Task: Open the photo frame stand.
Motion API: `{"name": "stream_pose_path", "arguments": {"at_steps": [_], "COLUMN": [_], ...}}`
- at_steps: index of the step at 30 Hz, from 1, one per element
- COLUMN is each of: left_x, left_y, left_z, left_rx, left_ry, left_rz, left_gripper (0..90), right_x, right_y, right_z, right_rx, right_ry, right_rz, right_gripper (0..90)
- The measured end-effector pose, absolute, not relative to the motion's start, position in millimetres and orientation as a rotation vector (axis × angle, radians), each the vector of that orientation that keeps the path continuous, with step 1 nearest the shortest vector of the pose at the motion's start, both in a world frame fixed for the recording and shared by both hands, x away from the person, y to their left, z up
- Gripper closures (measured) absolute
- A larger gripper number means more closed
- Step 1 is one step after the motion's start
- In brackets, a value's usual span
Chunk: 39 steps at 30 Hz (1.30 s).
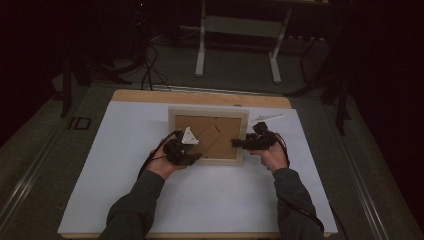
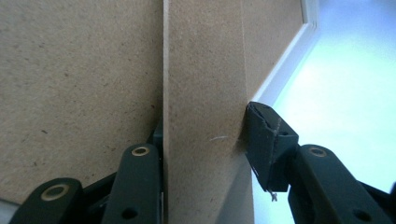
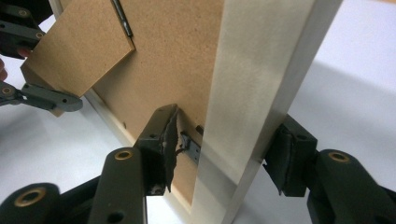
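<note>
Picture frame (image 1: 208,135) lies back-up in the middle of the white table top (image 1: 200,200), brown backing board facing the camera, and both grippers are on it. Nearest the person, two grey sleeves come in from the bottom edge, one hand to each tool. On the left, the left gripper (image 1: 184,152) sits at the frame's near-left corner; in the left gripper view its jaws straddle the fold-out stand (image 2: 205,107), a narrow strip of brown board, one jaw pressed on each edge of it, closed down to the strip's width. Over on the right, the right gripper (image 1: 248,142) works the frame's right side; in the right gripper view its jaws clamp the pale wooden rail (image 3: 261,93), one pad on the board side by a small metal clip (image 3: 190,148), the other on the outer face. Further back, a white triangular piece (image 1: 266,118) rests on the table just beyond the frame's far-right corner. Beyond the table edge, a white desk stand (image 1: 240,35) stands on the dark floor.
</note>
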<state>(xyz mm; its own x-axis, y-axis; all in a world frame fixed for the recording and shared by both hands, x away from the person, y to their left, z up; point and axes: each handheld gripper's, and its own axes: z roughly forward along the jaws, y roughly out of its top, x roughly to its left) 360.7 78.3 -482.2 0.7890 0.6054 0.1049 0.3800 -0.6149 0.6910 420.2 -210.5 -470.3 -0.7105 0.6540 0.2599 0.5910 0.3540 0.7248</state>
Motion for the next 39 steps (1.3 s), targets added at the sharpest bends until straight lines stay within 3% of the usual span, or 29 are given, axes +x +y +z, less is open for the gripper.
{"name": "stream_pose_path", "arguments": {"at_steps": [28, 39], "left_x": [374, 374], "left_y": [77, 63], "left_z": [-477, -482], "left_rx": [2.245, 2.263], "left_ry": [0.804, 0.798], "left_rz": [0.445, 0.517], "left_gripper": [56.6, 63.5], "right_x": [414, 410], "right_y": [-215, -214], "right_z": [-460, -457], "right_rx": [1.098, 1.035], "right_ry": [2.402, 2.362], "right_rz": [1.284, 1.184], "right_gripper": [56.8, 59.2]}}
